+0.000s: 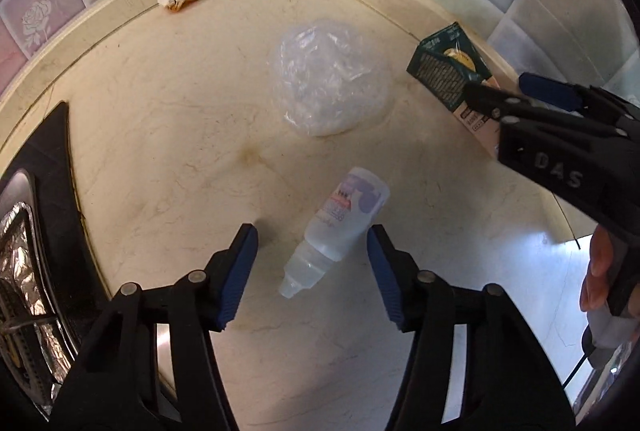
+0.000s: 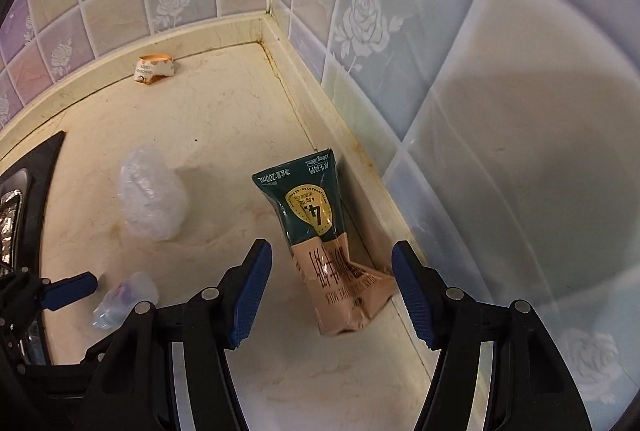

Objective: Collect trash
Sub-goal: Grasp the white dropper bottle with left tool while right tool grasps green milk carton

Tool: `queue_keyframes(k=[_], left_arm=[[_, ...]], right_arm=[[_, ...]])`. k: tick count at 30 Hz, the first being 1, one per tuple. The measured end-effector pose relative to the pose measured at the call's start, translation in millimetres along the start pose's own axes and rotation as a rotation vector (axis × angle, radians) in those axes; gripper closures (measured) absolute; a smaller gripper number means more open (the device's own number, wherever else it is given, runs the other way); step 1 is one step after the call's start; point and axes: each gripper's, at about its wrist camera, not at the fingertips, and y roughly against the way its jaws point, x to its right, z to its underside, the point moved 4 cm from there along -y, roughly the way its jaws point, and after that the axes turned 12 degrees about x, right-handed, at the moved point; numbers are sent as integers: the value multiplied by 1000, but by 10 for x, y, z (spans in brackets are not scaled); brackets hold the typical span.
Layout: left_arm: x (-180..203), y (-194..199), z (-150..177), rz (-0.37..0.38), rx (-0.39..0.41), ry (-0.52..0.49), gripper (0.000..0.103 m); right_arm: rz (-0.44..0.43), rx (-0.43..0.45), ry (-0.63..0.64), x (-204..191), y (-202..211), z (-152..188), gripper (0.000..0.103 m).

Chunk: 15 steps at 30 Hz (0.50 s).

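While the small plastic bottle [image 1: 340, 227] lies flat on the tabletop [image 1: 168, 135], its long axis runs diagonally, cap end toward the camera, base toward the clear plastic bag [image 1: 332, 79]. Left hand-held gripper [image 1: 312, 255] points steeply down, jaws apart either side of the bottle, not touching. Crumpled milk carton [image 2: 320, 231] lies along the wall edge, green end away; right hand-held gripper [image 2: 332, 267] straddles it, released.
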Motion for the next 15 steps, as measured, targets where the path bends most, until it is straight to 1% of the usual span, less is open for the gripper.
queue_keyframes(k=[1,2,4,6,7,8,10,15], left_arm=[[4,-10,-5,2,0,-1,52],[10,-20,-9,5,0,-1,54],[-12,-7,-26,8,2,-2,60],[-36,-6,-35,10,2,1,70],[-50,-4,-37,10,1,5,73],[-69,0,-39,12,0,12,79],[-123,10,-41,15,-4,31,81],[-284,121,-6,27,8,94,81]], right_arm=[[-6,-10,2,-5,-65,0,39],[-12,-19,4,-10,-103,12,41],[-20,-39,12,-38,-194,27,42],[-37,-61,12,-63,-281,37,44],[-59,-78,3,-82,-333,47,49],[-81,-93,-7,-96,-365,67,56],[-110,-116,-28,-129,-416,106,61],[-148,-113,-50,-208,-390,112,63]])
